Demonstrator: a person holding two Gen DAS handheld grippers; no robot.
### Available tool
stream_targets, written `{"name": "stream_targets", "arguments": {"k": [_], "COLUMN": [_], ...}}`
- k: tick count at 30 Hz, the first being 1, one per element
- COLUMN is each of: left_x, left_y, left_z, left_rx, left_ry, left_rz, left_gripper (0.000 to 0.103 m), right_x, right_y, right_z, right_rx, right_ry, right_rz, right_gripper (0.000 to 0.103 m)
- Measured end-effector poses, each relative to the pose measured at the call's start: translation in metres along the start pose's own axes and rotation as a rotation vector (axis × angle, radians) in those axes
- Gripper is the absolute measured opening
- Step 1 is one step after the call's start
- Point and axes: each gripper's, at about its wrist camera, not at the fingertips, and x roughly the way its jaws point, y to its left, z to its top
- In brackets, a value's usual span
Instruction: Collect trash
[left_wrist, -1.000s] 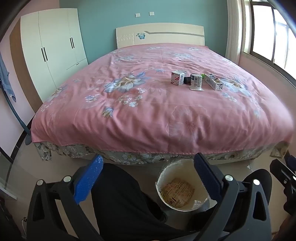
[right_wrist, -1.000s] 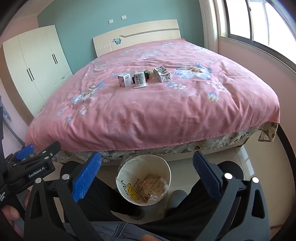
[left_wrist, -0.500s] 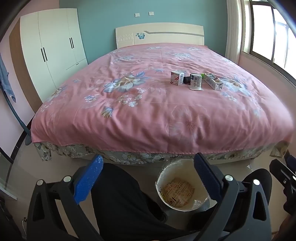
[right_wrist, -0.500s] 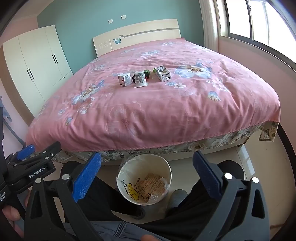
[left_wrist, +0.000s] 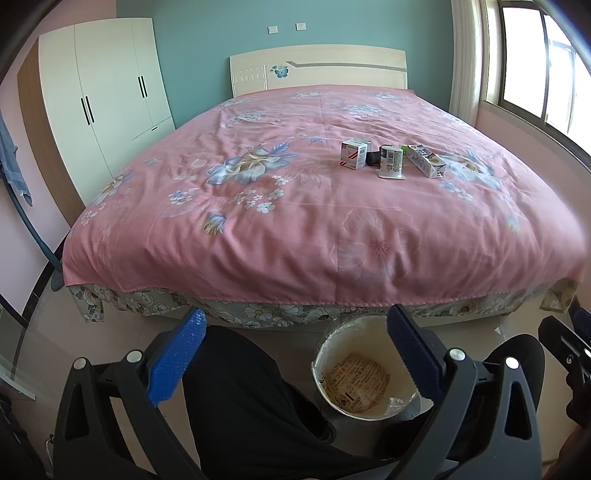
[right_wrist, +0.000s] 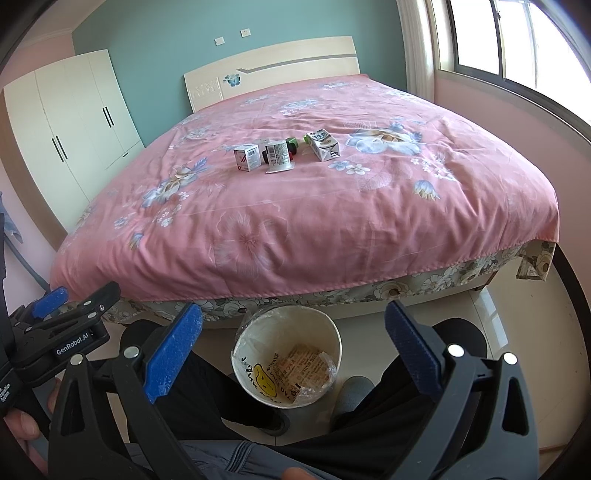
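Nearby, a person sits at the foot of a wide bed covered by a pink flowered quilt, holding a two-finger tool in each hand. Both tools are low, over the person's dark-trousered legs, and neither grips anything. The left tool has its blue pads spread wide apart; the right tool is spread just as wide. Between the person's legs, on the floor right against the bed's end, stands a round pale bin lined with clear plastic, with a crumpled printed wrapper lying inside.

The remaining trash sits in a small cluster far up the quilt, toward the right of the middle: a small white box on the left, a labelled cup standing upside down just beside it, a dark object partly hidden behind the cup, and a milk carton lying on its side to the right. A white wardrobe stands at far left, a window at right.
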Motion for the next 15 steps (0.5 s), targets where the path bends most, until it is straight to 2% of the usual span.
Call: {"name": "stream_targets", "arguments": {"k": [10,12,15], "left_x": [-0.001,0.000,0.000], "left_y": [-0.001,-0.002,-0.002], "left_z": [0.000,0.000,0.000], "left_rx": [0.004,0.003,0.005], "left_ry": [0.003,0.003,0.004], "left_rz": [0.001,0.001,0.000], "left_gripper": [0.100,0.100,0.100], "right_x": [0.005,0.001,0.002], "right_y": [0.009,0.001,-0.004], "right_z": [-0.015,0.000,0.001], "right_rx": [-0.008,-0.003,-0.001], "right_ry": [0.002,0.004,0.009], "right_rz": [-0.011,-0.003,-0.007], "right_gripper": [0.097,0.097,0.097]}}
